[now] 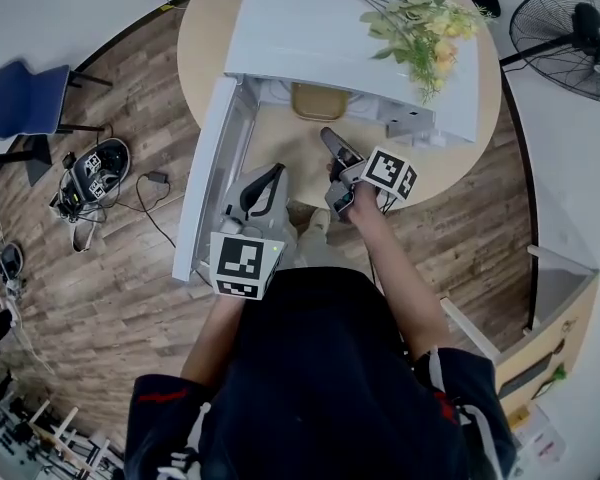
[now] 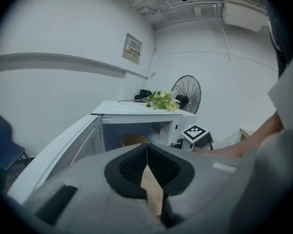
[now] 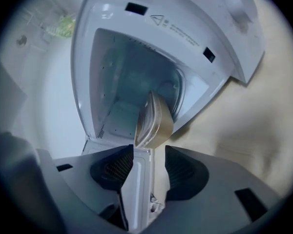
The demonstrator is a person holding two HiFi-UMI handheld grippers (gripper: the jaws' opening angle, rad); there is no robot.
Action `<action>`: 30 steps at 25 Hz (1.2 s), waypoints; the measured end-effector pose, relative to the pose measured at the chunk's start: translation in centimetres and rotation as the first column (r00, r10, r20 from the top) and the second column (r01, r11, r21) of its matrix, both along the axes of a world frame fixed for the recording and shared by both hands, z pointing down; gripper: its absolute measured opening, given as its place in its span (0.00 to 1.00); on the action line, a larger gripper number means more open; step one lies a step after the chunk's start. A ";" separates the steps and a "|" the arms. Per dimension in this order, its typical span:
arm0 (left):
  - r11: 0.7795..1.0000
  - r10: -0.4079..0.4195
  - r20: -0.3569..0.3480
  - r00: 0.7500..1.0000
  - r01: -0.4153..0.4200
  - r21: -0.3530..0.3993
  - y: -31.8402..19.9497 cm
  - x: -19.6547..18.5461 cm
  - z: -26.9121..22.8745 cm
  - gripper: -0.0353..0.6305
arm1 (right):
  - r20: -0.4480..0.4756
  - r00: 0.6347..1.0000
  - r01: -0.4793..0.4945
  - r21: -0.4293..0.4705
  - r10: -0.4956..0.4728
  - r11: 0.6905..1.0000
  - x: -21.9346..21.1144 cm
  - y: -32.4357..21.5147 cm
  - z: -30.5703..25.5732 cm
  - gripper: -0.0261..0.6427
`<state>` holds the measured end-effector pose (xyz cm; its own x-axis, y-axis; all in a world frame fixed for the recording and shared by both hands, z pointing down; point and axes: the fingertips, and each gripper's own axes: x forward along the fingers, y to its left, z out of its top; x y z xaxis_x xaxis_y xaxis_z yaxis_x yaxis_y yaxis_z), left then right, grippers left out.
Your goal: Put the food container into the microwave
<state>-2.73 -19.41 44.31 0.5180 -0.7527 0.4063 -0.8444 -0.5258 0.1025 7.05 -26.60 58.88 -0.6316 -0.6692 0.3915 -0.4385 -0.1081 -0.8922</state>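
Sitting inside the microwave, food container lies clear of right gripper, fingers parted, evidently delivered; left gripper idles, fingers together.

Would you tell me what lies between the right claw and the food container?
Only a bare strip of table separates right claw from food container, head view.

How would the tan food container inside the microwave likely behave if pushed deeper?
The food container looks low and wide, so it would probably slide rather than tip or roll. Its thin-looking rim in the right gripper view suggests a light, somewhat flexible shell that might dent under a hard squeeze. The smooth tan surface could be slippery.
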 end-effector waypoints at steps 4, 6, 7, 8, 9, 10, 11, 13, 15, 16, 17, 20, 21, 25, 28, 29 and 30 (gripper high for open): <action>1.000 -0.006 0.000 1.000 0.006 -0.006 0.2 -0.4 0.2 0.08 | -0.246 0.964 0.123 0.079 -0.100 0.989 -0.7 0.2 -0.3 0.18; 1.000 -0.008 0.002 1.000 0.008 -0.006 0.3 -0.5 0.3 0.08 | -0.325 0.939 0.158 0.121 -0.111 0.980 -0.9 -0.1 -0.9 0.11; 1.000 -0.008 0.003 1.000 0.008 -0.006 0.3 -0.6 0.3 0.08 | -0.356 0.927 0.174 0.141 -0.114 0.975 -1.1 -0.3 -1.1 0.09; 1.000 -0.009 0.003 1.000 0.009 -0.007 0.4 -0.8 0.3 0.08 | -0.388 0.914 0.194 0.160 -0.119 0.968 -1.4 -0.5 -1.4 0.08; 1.000 -0.010 0.003 1.000 0.010 -0.008 0.4 -0.9 0.4 0.08 | -0.420 0.899 0.217 0.176 -0.126 0.960 -1.7 -0.6 -1.7 0.08; 1.000 -0.011 0.002 1.000 0.011 -0.009 0.5 -1.0 0.4 0.08 | -0.452 0.882 0.242 0.188 -0.135 0.952 -2.1 -0.7 -1.9 0.07; 1.000 -0.011 0.002 1.000 0.011 -0.011 0.6 -1.1 0.4 0.08 | -0.482 0.864 0.267 0.196 -0.144 0.944 -2.5 -0.7 -2.0 0.06; 1.000 -0.012 0.001 1.000 0.012 -0.015 0.7 -1.2 0.6 0.08 | -0.535 0.829 0.308 0.197 -0.161 0.931 -3.1 -0.8 -2.0 0.06; 1.000 -0.012 0.000 1.000 0.012 -0.020 0.8 -1.3 0.8 0.08 | -0.573 0.801 0.336 0.189 -0.174 0.923 -3.5 -0.9 -1.5 0.06; 1.000 -0.011 -0.001 1.000 0.011 -0.022 0.9 -1.3 1.0 0.08 | -0.582 0.793 0.341 0.184 -0.177 0.922 -3.5 -1.0 -1.3 0.06; 1.000 -0.010 -0.001 1.000 0.010 -0.024 0.9 -1.3 1.1 0.08 | -0.589 0.789 0.343 0.180 -0.178 0.922 -3.6 -1.2 -1.2 0.06; 1.000 -0.005 0.000 1.000 0.005 -0.030 0.9 -1.4 1.3 0.08 | -0.613 0.771 0.347 0.178 -0.172 0.921 -3.7 -1.8 -1.0 0.06; 0.999 -0.003 -0.001 1.000 0.003 -0.032 0.9 -1.5 1.4 0.08 | -0.621 0.765 0.348 0.178 -0.169 0.920 -3.7 -2.0 -1.0 0.06; 0.999 0.006 -0.004 1.000 -0.006 -0.039 0.8 -1.7 1.6 0.08 | -0.658 0.736 0.359 0.180 -0.159 0.916 -3.8 -3.1 -0.9 0.06; 0.999 0.009 -0.003 1.000 -0.010 -0.041 0.6 -1.8 1.7 0.08 | -0.669 0.727 0.358 0.182 -0.151 0.916 -3.7 -4.0 -0.8 0.06; 0.999 0.009 -0.003 1.000 -0.009 -0.042 0.5 -1.9 1.8 0.08 | -0.672 0.726 0.356 0.182 -0.148 0.917 -3.7 -4.3 -0.8 0.06; 0.999 0.008 -0.003 1.000 -0.008 -0.043 0.5 -2.0 1.8 0.08 | -0.675 0.723 0.355 0.183 -0.145 0.917 -3.6 -4.6 -0.7 0.06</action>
<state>-4.74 -18.93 46.16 0.5252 -0.7305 0.4365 -0.8398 -0.5276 0.1275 3.43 -31.17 58.18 -0.4623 -0.6673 0.5839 -0.8841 0.2962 -0.3614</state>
